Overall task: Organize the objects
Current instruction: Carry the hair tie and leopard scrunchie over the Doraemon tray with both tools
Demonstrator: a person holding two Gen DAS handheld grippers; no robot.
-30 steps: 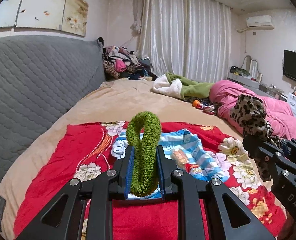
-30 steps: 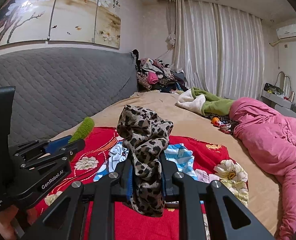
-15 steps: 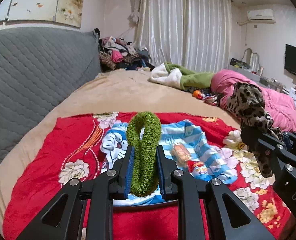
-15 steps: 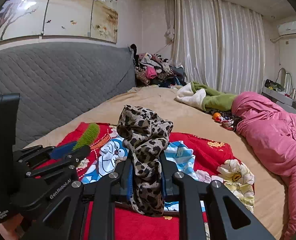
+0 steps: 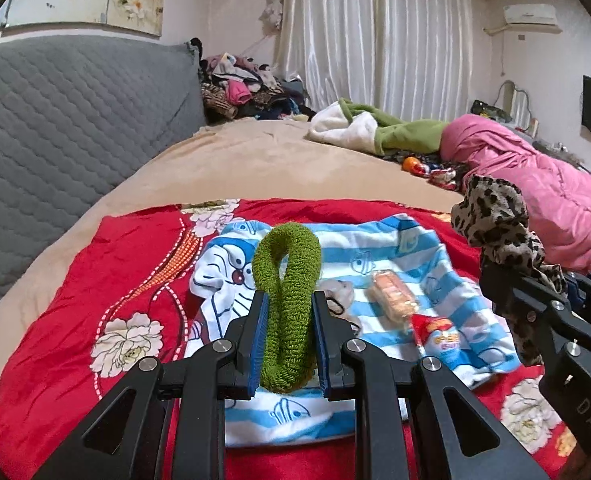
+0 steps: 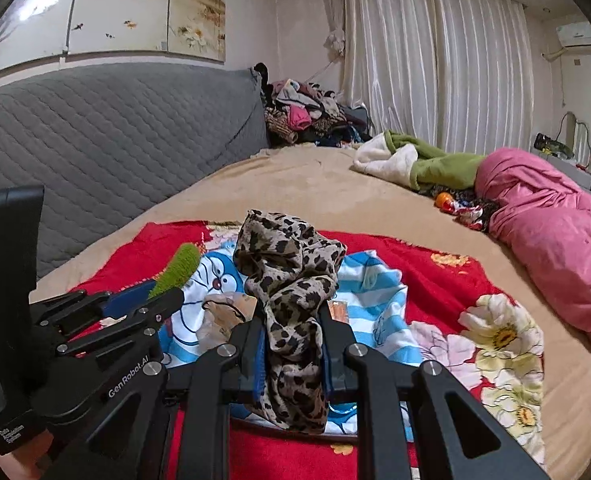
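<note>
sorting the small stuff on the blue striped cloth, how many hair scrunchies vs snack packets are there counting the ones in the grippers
Hair scrunchies: 3 (fuzzy green terry scrunchie in the left gripper, leopard-print fabric scrunchie in the right gripper, small beige scrunchie lying on the blue-and-white striped cartoon cloth)
Snack packets: 2 (clear packet of orange biscuits, red-and-blue snack packet)
Total: 5

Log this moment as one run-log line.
left gripper: shut on green scrunchie | right gripper: shut on leopard scrunchie | below: striped cloth
</note>
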